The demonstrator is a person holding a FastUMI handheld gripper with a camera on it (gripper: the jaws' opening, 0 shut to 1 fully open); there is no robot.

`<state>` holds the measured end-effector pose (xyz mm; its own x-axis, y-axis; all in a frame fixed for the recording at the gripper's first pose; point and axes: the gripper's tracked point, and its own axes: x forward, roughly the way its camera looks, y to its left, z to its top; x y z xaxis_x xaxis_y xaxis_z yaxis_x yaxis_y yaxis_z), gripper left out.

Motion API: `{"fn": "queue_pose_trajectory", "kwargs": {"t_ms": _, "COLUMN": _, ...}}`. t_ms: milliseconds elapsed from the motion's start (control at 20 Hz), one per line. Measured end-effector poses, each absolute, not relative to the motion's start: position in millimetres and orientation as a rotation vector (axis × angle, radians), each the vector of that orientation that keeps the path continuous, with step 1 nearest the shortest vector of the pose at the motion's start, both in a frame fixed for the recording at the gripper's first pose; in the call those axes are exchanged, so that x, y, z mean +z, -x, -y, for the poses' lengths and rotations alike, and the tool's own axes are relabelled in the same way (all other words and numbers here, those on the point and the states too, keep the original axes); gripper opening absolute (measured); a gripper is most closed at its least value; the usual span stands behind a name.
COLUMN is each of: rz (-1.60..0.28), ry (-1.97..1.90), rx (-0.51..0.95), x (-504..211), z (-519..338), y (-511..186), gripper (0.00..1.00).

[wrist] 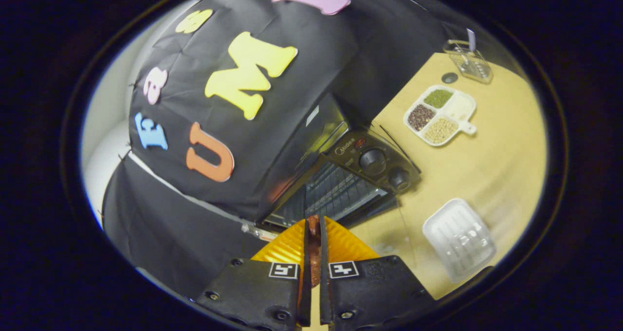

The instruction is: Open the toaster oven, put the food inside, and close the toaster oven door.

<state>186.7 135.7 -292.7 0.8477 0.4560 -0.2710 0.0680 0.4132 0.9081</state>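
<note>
- the claw [314, 233] is pinching a reddish-brown piece of food [314, 226] between its two nearly closed fingers; a narrow strip of it is showing in the gap and at the tips.
- the food is looking like a sausage or similar soft item; judged light, slightly yielding and possibly greasy, so it is calling for moderate pressure only.
- the present hold across the middle of the piece is appearing balanced; a hold nearer one end would be risking droop or slip.
- the toaster oven [340, 175] is standing just beyond the fingertips, on the far left part of the counter [486, 165], with its door [370, 211] appearing open and the wire rack [331, 190] exposed.
- the rack bars are looking stiff and gapped; a short piece could be rolling or tilting between them.
- an empty white tray [460, 238] is lying near, to the right of the claw.
- a divided dish [440, 114] of grains is sitting farther right, well apart from the oven.
</note>
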Motion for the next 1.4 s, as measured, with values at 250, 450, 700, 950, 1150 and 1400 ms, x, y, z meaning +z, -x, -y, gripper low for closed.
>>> {"fn": "queue_pose_trajectory", "kwargs": {"t_ms": 250, "rz": -0.411, "ry": -1.334, "rx": 0.092, "x": -326.8, "z": -157.7, "y": -225.9, "gripper": 0.10}}
{"fn": "queue_pose_trajectory", "kwargs": {"t_ms": 450, "rz": -0.358, "ry": -1.412, "rx": -0.011, "x": -345.3, "z": -174.4, "y": -260.2, "gripper": 0.10}}
{"fn": "queue_pose_trajectory", "kwargs": {"t_ms": 700, "rz": -0.287, "ry": -1.376, "rx": -0.073, "x": -345.7, "z": -176.4, "y": -301.4, "gripper": 0.10}}
{"fn": "queue_pose_trajectory", "kwargs": {"t_ms": 950, "rz": -0.298, "ry": -1.289, "rx": -0.134, "x": -363.5, "z": -178.4, "y": -318.5, "gripper": 0.10}}
{"fn": "queue_pose_trajectory", "kwargs": {"t_ms": 1150, "rz": -0.329, "ry": -1.140, "rx": -0.141, "x": -371.9, "z": -177.5, "y": -319.7, "gripper": 0.13}}
{"fn": "queue_pose_trajectory", "kwargs": {"t_ms": 1400, "rz": -0.351, "ry": -0.879, "rx": -0.151, "x": -370.7, "z": -164.0, "y": -311.5, "gripper": 0.31}}
